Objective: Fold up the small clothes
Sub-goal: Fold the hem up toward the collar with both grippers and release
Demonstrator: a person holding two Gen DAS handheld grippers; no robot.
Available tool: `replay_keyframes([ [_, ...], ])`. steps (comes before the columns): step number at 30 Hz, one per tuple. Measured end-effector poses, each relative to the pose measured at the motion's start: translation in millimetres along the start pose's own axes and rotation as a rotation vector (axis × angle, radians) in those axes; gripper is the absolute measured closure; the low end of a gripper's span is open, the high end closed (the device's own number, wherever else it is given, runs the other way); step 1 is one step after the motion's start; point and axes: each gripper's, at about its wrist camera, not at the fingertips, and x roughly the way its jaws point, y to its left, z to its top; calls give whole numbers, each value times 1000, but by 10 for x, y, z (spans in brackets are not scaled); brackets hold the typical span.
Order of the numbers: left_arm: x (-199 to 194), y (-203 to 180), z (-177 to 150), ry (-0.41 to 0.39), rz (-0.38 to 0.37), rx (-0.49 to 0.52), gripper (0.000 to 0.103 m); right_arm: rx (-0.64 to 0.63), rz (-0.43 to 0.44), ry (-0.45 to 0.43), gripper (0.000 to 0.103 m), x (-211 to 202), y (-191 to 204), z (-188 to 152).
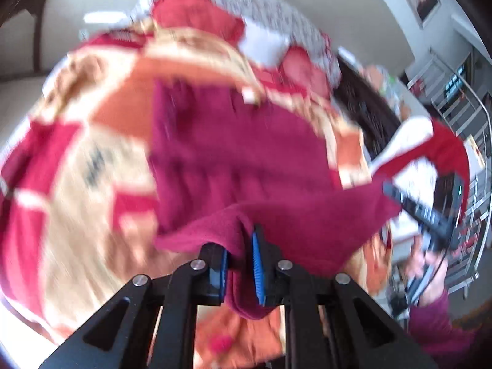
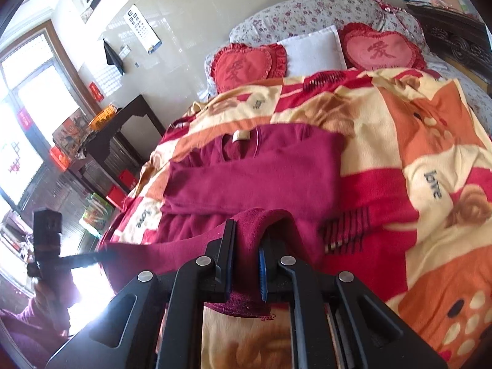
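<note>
A maroon knit top (image 2: 252,172) lies on a patterned blanket (image 2: 430,160), its neck label toward the pillows and one sleeve folded across the chest. In the left wrist view, which is motion-blurred, the top (image 1: 233,160) has its near hem lifted off the bed. My left gripper (image 1: 241,261) is shut on one corner of that hem, cloth pinched between its blue pads. My right gripper (image 2: 247,264) is shut on the other hem corner. The hem stretches between the two grippers. Each gripper shows in the other's view: the right gripper (image 1: 418,209) and the left gripper (image 2: 77,258).
Two red heart cushions (image 2: 246,67) and a white pillow (image 2: 310,49) sit at the head of the bed against a floral headboard (image 2: 307,9). A dark side table (image 2: 123,123) with clutter stands at the bed's left. A maroon sleeve (image 2: 27,323) and hand hold the left gripper.
</note>
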Motion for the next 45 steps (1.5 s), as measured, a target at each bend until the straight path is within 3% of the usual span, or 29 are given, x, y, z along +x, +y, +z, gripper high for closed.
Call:
replay_keyframes([
  [6, 247, 96, 797, -65, 8, -38, 89, 46, -29, -56, 103, 289, -93, 423],
  [12, 862, 335, 1295, -17, 62, -100, 90, 69, -80, -16, 103, 809, -302, 814],
  [16, 1251, 459, 1457, 20, 90, -124, 88, 106, -113, 49, 103, 1265, -533, 954],
  [18, 1440, 564, 1523, 54, 86, -157, 85, 166, -123, 95, 103, 1544, -707, 991],
  [21, 1582, 683, 1602, 90, 32, -191, 65, 233, -125, 134, 102, 1728, -892, 1051],
  [23, 1531, 691, 1637, 93, -3, -189, 51, 275, -89, 94, 90, 1630, -964, 1109],
  [25, 1391, 658, 1692, 69, -20, -159, 44, 294, -90, 11, 83, 1410, -1011, 1160],
  [26, 1332, 630, 1714, 53, -7, -147, 31, 293, -96, -20, 83, 1280, -1024, 1176],
  [28, 1099, 561, 1713, -42, 58, -86, 18, 267, -73, -41, 83, 1107, -980, 1138],
  [32, 886, 482, 1641, -109, 103, 14, 17, 96, -87, 28, 87, 1130, -677, 898],
  [37, 1214, 439, 1477, -6, 147, 64, 18, -109, -118, 127, 89, 1618, -278, 781],
  [39, 1371, 460, 1465, 15, 174, 50, 18, -120, -131, 112, 89, 1769, -248, 887],
  [42, 1617, 627, 1567, 27, 233, -30, 18, -81, -228, 54, 89, 2022, -399, 1187],
  [43, 1663, 705, 1618, 20, 250, -66, 18, -40, -284, 53, 89, 2115, -515, 1301],
  [45, 1683, 857, 1667, 20, 263, -139, 18, 27, -288, 69, 89, 2135, -659, 1386],
])
